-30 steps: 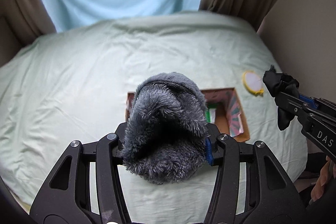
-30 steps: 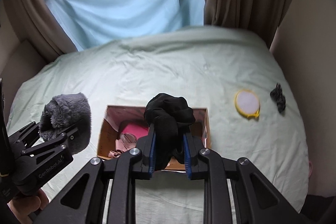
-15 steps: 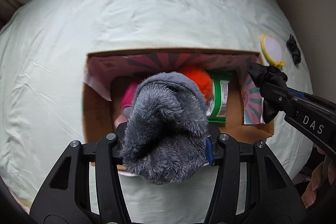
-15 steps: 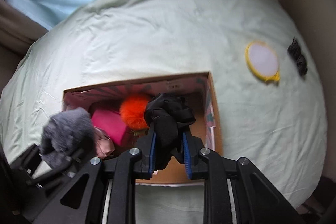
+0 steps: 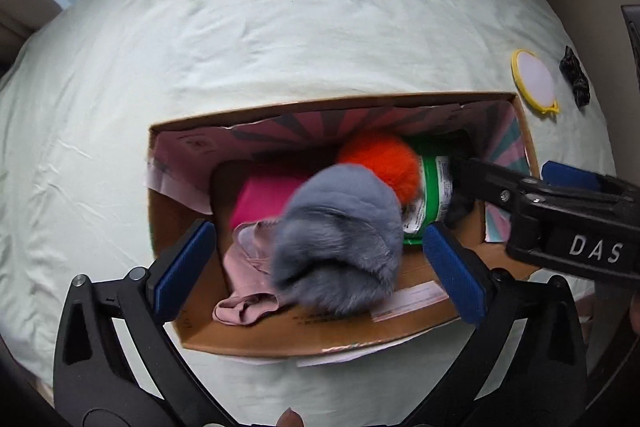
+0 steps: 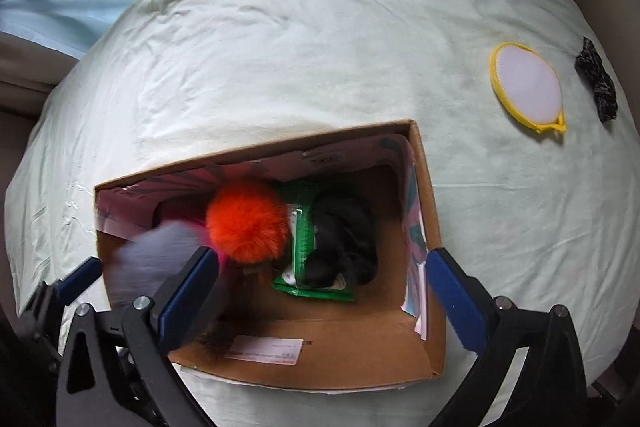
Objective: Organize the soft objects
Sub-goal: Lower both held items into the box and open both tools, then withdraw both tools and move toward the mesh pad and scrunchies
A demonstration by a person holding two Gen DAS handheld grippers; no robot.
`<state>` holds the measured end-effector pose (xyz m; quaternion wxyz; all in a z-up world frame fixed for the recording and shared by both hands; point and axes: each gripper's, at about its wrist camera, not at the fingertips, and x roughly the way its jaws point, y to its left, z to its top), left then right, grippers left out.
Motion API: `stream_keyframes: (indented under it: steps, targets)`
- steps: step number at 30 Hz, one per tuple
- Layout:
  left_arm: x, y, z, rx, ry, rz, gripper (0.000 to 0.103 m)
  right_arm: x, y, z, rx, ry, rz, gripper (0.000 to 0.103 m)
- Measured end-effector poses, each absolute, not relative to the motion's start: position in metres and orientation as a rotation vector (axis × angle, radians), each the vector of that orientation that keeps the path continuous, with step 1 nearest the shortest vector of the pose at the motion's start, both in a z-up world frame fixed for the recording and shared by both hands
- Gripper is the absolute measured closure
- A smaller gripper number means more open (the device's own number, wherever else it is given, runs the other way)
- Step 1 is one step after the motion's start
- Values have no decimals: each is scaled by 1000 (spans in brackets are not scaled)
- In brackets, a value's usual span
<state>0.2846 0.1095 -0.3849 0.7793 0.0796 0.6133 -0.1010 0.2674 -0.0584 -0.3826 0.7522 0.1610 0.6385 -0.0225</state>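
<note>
**A:** Where do your two grippers stand?

**B:** Your left gripper (image 5: 320, 259) points down over the cardboard box (image 5: 256, 341) on the pale green bedsheet (image 5: 280, 39). Its jaws have just been opening and now stand spread wide; the blue pads (image 5: 186, 267) touch nothing. The grey furry item (image 5: 340, 243) sits between them, free of both pads and blurred, over the pink cloth (image 5: 248, 279) in the box.

**A:** And your right one?

**B:** Your right gripper (image 6: 320, 291) is over the right half of the same box (image 6: 360, 363). Its jaws too have just been opening and are wide apart, holding nothing. The black cloth (image 6: 344, 239) lies below on the green packet (image 6: 300, 239) on the box floor, clear of the pads.

**A:** What else is in the box?

**B:** An orange pompom (image 6: 248, 223) just left of the green packet, and a bright pink item (image 5: 264, 195) behind the grey one.

**A:** Anything outside it?

**B:** Off to the right on the sheet, well apart from the box, you have a yellow-rimmed round pad (image 6: 528, 87) and beside it a small dark scrunchie (image 6: 598, 85)
</note>
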Motion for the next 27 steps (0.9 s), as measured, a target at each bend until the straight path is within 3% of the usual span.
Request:
stream_keyframes:
  steps: [13,27]
  targets:
    - [274,127,-377,183,1345,-173,0,256,-53,-355,318,1306,-11,0]
    - [220,149,-253,150,1121,-126,0,199,-37,-222,195,1061,49,0]
